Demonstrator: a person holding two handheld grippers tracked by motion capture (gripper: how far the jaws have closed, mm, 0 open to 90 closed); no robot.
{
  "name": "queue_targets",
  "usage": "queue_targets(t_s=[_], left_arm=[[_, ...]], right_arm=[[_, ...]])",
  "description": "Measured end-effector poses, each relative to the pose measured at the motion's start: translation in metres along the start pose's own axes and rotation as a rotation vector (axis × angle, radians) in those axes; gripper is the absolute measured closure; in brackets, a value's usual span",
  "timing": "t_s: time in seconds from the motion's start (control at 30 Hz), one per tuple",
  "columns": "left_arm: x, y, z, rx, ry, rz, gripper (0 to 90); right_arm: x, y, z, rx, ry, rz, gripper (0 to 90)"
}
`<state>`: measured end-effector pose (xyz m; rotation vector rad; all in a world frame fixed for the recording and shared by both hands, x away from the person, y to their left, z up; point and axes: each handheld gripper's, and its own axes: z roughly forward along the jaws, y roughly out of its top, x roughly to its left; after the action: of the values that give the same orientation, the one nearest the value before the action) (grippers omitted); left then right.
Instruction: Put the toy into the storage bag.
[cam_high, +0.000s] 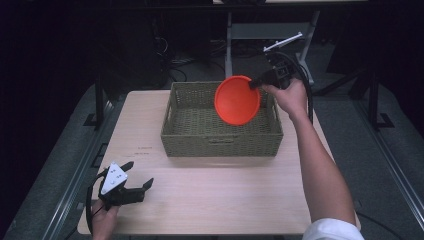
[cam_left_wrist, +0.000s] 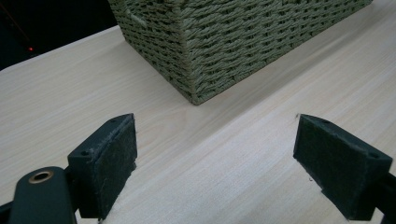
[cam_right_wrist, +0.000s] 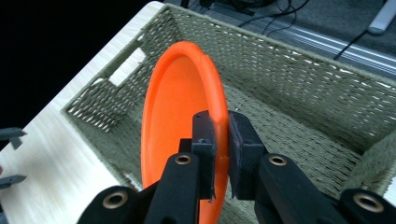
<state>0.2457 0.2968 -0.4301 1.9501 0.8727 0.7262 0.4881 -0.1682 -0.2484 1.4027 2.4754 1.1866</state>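
- Count: one orange plate (cam_high: 237, 100), one woven basket (cam_high: 220, 141), one wooden table (cam_high: 210, 195), two grippers.
- Right gripper (cam_high: 256, 83) pinches the plate's rim, jaws pressed onto it from both sides (right gripper view: rim edge sits between the two pads, one on the inner face, one on the back).
- Plate location: held in the air over the basket's right half, lower edge dipping inside the basket opening. Can't tell if it touches the basket floor.
- Plate orientation: up on edge, not flat. In the high view its round face turns toward the camera; grip point is at the upper right of the rim. Round thing, so no real long axis (its flat face runs roughly vertical, slightly tilted).
- Left gripper (cam_high: 140, 174) rests at the table's near left corner, well apart from the basket, jaws spread wide with nothing between them. The person's hand (cam_high: 104, 220) holds it from below.
- Left gripper view adds: bare tabletop between the two pads (cam_left_wrist: 112, 158), and the basket's near corner (cam_left_wrist: 196, 60) ahead, weave in close detail.
- Right gripper view adds: the basket's inside and a handle cut-out (cam_right_wrist: 126, 65) in one end wall, plus the plate's concave side (cam_right_wrist: 177, 121).
- High view adds: the whole layout, the right forearm reaching in along the table's right side, and the dark floor with cables (cam_high: 175, 65) beyond the table.
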Motion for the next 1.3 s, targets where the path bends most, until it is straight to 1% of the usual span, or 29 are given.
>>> queue_targets(t_s=[0.07,0.1,0.17,0.23,0.33,0.37,0.53,0.67,0.83,1.03,1.07,1.13,1.23,1.3], left_arm=[[0.000,0.000,0.000,0.003,-0.001,0.004,12.8],[0.000,0.000,0.000,0.001,-0.001,0.005,12.9],[0.000,0.000,0.000,0.002,-0.002,0.007,12.9],[0.000,0.001,0.001,0.005,-0.003,0.009,12.9],[0.000,0.001,0.001,0.004,-0.004,0.010,12.9],[0.000,0.001,0.001,0.005,-0.003,0.010,12.9],[0.000,0.000,0.000,0.000,-0.001,0.003,12.9],[0.000,0.001,0.000,0.003,-0.003,0.010,12.8],[0.000,0.001,0.000,0.005,-0.003,0.007,12.9],[0.000,0.001,0.000,0.003,-0.001,0.005,12.8],[0.000,0.001,0.000,0.004,-0.002,0.006,12.8],[0.000,0.001,0.000,0.003,-0.002,0.007,12.9],[0.000,0.000,0.000,0.000,-0.001,0.000,12.9],[0.000,0.000,0.000,-0.001,-0.001,0.003,12.9]], right_arm=[[-0.002,0.000,0.001,-0.001,-0.004,0.004,82.1],[-0.005,0.000,0.004,0.000,-0.016,0.015,82.1],[-0.006,0.000,0.006,0.002,-0.023,0.019,82.2],[-0.010,0.001,0.013,0.012,-0.035,0.030,82.1],[-0.011,0.000,0.016,0.015,-0.039,0.035,82.1],[-0.011,0.000,0.019,0.020,-0.042,0.048,82.1],[-0.013,-0.003,0.024,0.023,-0.046,0.053,82.1],[-0.017,-0.007,0.029,0.031,-0.057,0.065,82.1],[-0.017,-0.009,0.035,0.046,-0.072,0.066,82.1],[-0.017,-0.007,0.048,0.052,-0.071,0.070,82.1],[-0.017,-0.007,0.048,0.052,-0.071,0.070,82.1],[-0.017,-0.007,0.053,0.068,-0.074,0.070,82.1],[-0.016,-0.008,0.057,0.076,-0.076,0.070,82.1],[-0.017,-0.008,0.060,0.081,-0.074,0.066,82.1]])
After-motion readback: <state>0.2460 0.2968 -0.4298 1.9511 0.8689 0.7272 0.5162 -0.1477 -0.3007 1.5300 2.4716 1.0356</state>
